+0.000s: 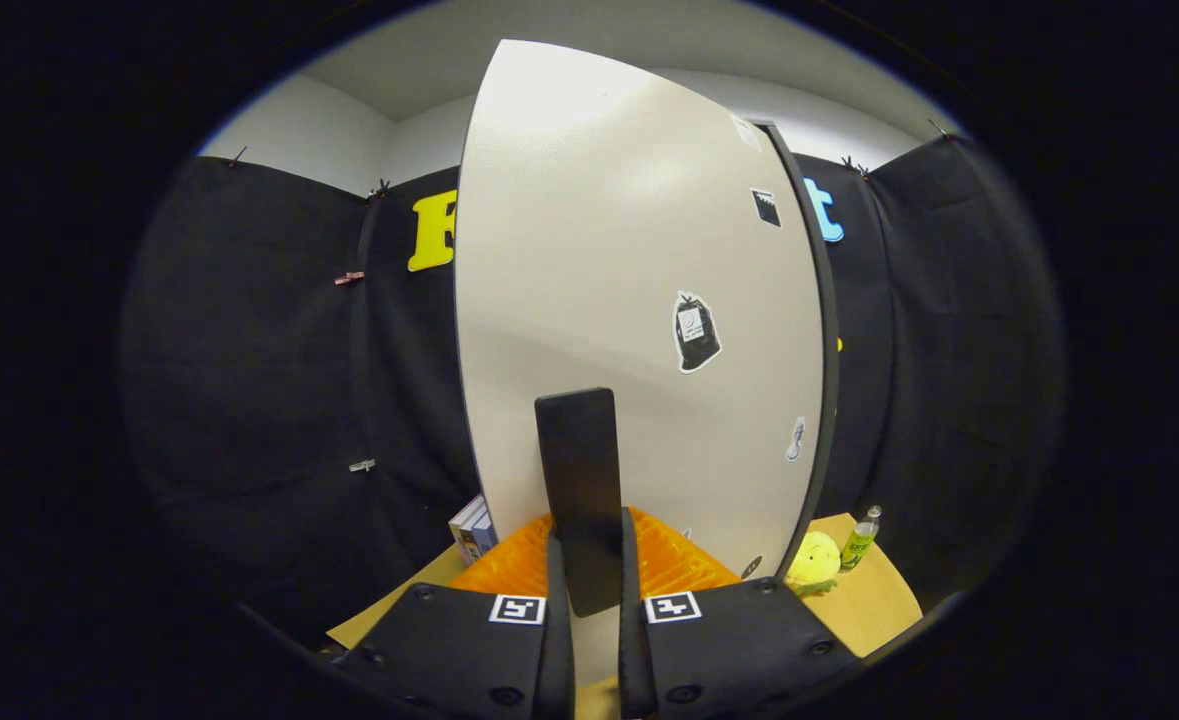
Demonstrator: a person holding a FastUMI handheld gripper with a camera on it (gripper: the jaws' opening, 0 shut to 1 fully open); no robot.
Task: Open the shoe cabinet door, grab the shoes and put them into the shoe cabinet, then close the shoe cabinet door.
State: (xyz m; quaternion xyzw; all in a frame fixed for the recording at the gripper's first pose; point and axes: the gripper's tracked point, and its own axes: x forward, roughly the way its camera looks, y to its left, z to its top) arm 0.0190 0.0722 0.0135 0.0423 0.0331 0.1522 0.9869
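The white shoe cabinet door stands tall right in front of me, with a few stickers on its face and a dark edge down its right side. A flat black handle sticks up from the door's lower middle. My gripper is shut on this handle, one finger pressing each side of it. The handle's lower end reaches down between the fingers.
A tan surface lies below the door. On it to the right are a yellow plush toy and a small green bottle. A light box sits at the door's lower left. Black cloth walls close in both sides.
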